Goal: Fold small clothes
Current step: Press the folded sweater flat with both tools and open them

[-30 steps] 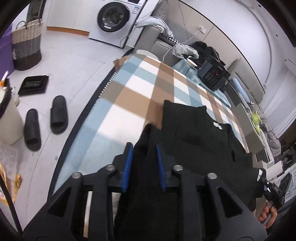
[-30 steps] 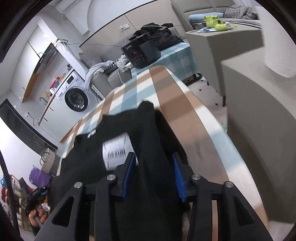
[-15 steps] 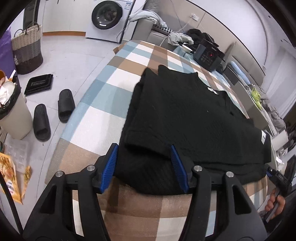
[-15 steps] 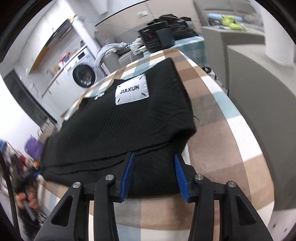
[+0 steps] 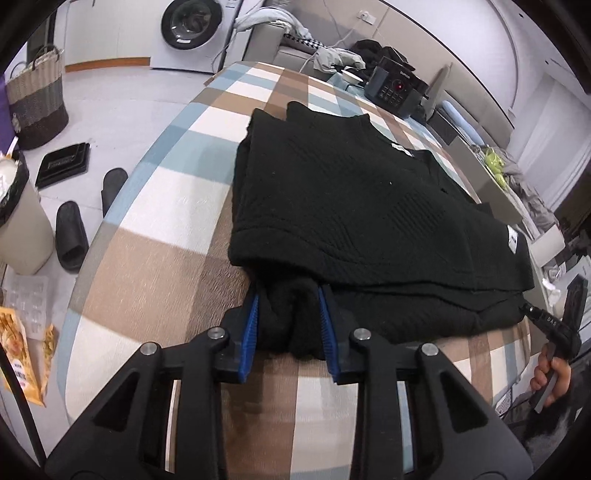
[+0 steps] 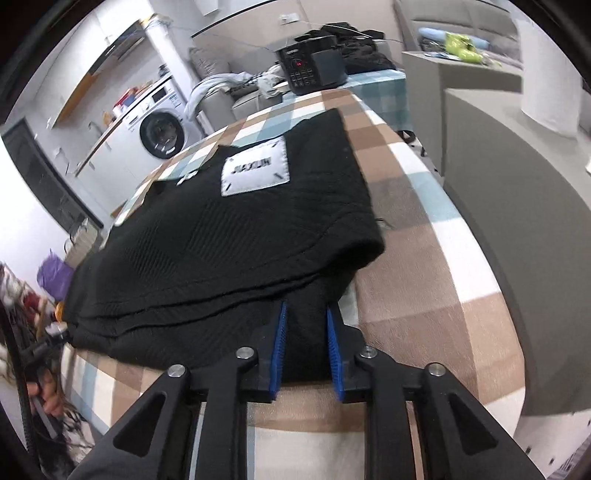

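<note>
A black knitted sweater (image 5: 354,206) lies folded over on the checked tablecloth (image 5: 155,266), its upper layer set back from the near hem. A white label (image 6: 256,170) shows on it in the right wrist view. My left gripper (image 5: 288,295) is shut on the sweater's bunched near-left corner. My right gripper (image 6: 304,314) is shut on the near-right corner of the sweater (image 6: 236,229). Both corners rest low at the table's near edge.
A black appliance (image 5: 393,86) stands at the far end of the table. A washing machine (image 5: 188,29), a basket (image 5: 35,99), slippers (image 5: 72,236) and a bin (image 5: 18,214) are on the floor at left. Grey furniture (image 6: 517,155) stands at right.
Both grippers went from open around the near hem to shut on its corners. Before that the lifted layer was laid down over the sweater and both grippers drew back.
</note>
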The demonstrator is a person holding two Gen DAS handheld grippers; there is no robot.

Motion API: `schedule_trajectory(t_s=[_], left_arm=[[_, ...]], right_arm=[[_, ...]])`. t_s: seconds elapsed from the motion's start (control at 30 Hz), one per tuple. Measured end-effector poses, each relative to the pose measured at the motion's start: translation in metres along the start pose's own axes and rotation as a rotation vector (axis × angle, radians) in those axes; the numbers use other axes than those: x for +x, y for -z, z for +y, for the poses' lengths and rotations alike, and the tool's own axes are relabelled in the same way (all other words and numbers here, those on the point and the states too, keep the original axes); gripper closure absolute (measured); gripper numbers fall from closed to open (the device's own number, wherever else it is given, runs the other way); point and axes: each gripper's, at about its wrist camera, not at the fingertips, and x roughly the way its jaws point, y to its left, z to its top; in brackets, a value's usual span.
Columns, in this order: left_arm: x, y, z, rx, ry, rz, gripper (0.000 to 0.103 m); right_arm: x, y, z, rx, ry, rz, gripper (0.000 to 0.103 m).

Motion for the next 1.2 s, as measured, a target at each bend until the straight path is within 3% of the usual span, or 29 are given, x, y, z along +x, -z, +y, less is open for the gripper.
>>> schedule_trajectory(t_s=[0.1, 0.2, 0.4, 0.63, 0.73, 0.93, 1.2], left_arm=[[-0.011, -0.003, 0.006, -0.047, -0.008, -0.01, 0.073], [-0.026, -0.009, 0.01, -0.079, -0.005, -0.047, 0.072], [-0.049, -0.009, -0.002, -0.055, 0.017, -0.094, 0.072], [-0.049, -0.003, 0.0, -0.046, -0.032, -0.073, 0.069], [-0.039, 0.004, 0.01, -0.068, -0.045, -0.023, 0.069], [-0.03, 0.008, 0.018, -0.093, -0.035, -0.036, 0.069], [-0.013, 0.0, 0.024, -0.117, -0.036, -0.041, 0.067]], right_arm=[[-0.016, -0.005, -0.006, 0.067, -0.025, -0.052, 0.074], [-0.038, -0.007, -0.008, 0.101, -0.095, -0.134, 0.063], [-0.039, -0.008, 0.015, 0.039, -0.181, -0.115, 0.063], [-0.009, 0.001, 0.037, -0.051, -0.146, -0.04, 0.063], [-0.011, 0.001, 0.035, -0.045, -0.122, -0.054, 0.063], [-0.02, 0.003, 0.013, -0.007, 0.018, -0.102, 0.06], [-0.003, 0.014, -0.001, 0.034, -0.027, -0.025, 0.06]])
